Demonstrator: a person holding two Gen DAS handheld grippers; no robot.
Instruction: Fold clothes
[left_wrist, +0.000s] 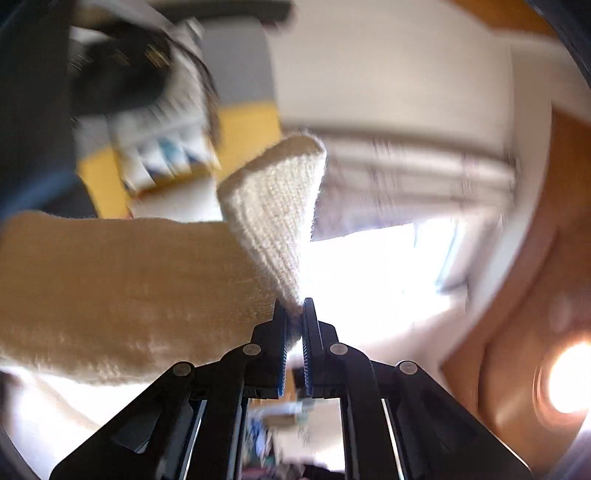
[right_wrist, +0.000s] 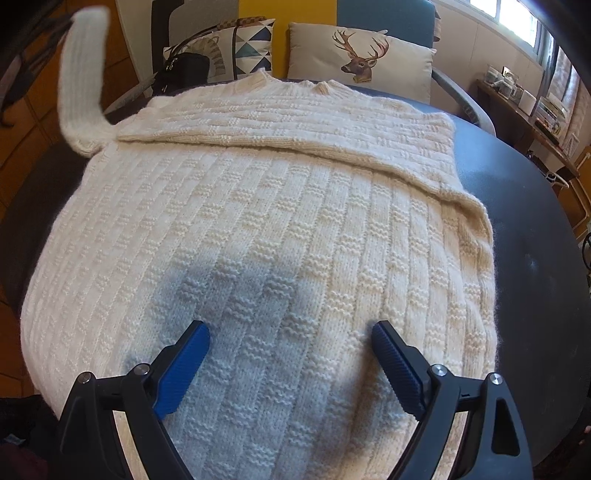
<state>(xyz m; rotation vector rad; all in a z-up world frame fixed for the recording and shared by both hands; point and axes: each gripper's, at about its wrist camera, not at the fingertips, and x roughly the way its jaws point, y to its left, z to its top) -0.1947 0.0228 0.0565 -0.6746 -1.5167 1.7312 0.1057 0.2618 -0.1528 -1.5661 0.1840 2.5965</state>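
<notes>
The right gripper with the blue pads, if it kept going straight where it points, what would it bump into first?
Most likely the cream sweater spread on the dark table. The right gripper is open and points down at the knit, with nothing between them, though how near it is I can't tell.
</notes>
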